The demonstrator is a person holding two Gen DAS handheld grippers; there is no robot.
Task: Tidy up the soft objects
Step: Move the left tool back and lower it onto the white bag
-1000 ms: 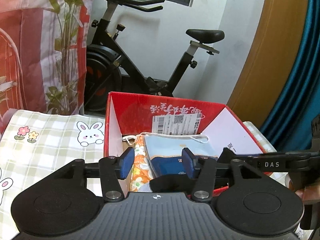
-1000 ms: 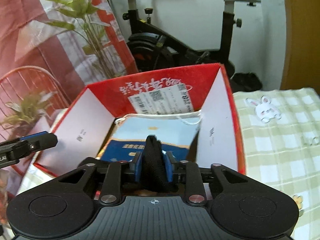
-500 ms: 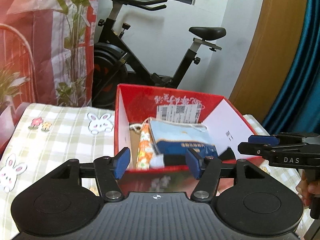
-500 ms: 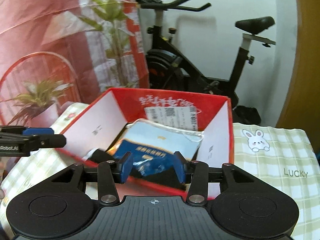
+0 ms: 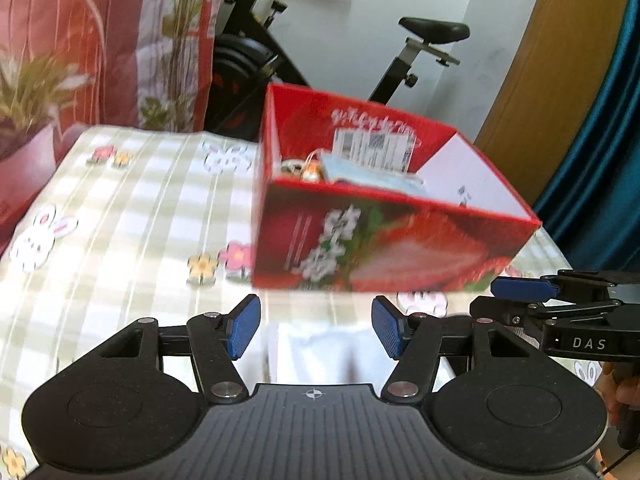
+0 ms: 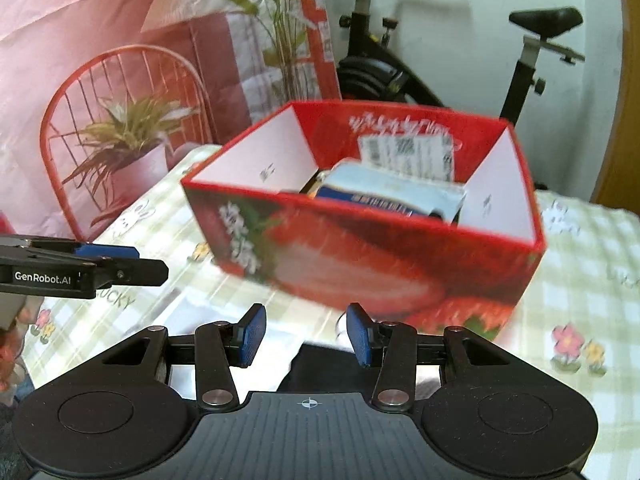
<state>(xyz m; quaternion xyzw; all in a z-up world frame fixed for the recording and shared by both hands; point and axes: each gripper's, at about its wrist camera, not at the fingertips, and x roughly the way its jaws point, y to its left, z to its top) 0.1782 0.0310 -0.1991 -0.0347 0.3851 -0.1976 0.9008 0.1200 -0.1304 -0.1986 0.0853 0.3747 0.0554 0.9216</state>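
Observation:
A red strawberry-print box [image 5: 384, 248] [image 6: 360, 248] stands on the checked cloth. Inside it lie a light-blue packet with a dark-blue band [image 6: 392, 192] [image 5: 372, 178] and an orange patterned item [image 5: 312, 170]. My left gripper [image 5: 315, 332] is open and holds nothing, short of the box's near wall and over a white soft item [image 5: 316, 352] on the cloth. My right gripper [image 6: 305, 334] is also open and holds nothing, in front of the box. A black soft item [image 6: 320, 364] lies on the cloth just under it. Each gripper shows at the edge of the other's view.
The rabbit-and-flower checked tablecloth [image 5: 120, 220] spreads left of the box. Behind stand an exercise bike [image 6: 400, 68], a red-and-white printed backdrop [image 6: 100, 60] and a teal curtain [image 5: 608, 140]. A hand [image 5: 620, 384] shows at the right edge.
Both grippers have drawn back from over the box to the cloth in front of it. The right gripper let go of a black item in the box, and both sets of jaws stand wider.

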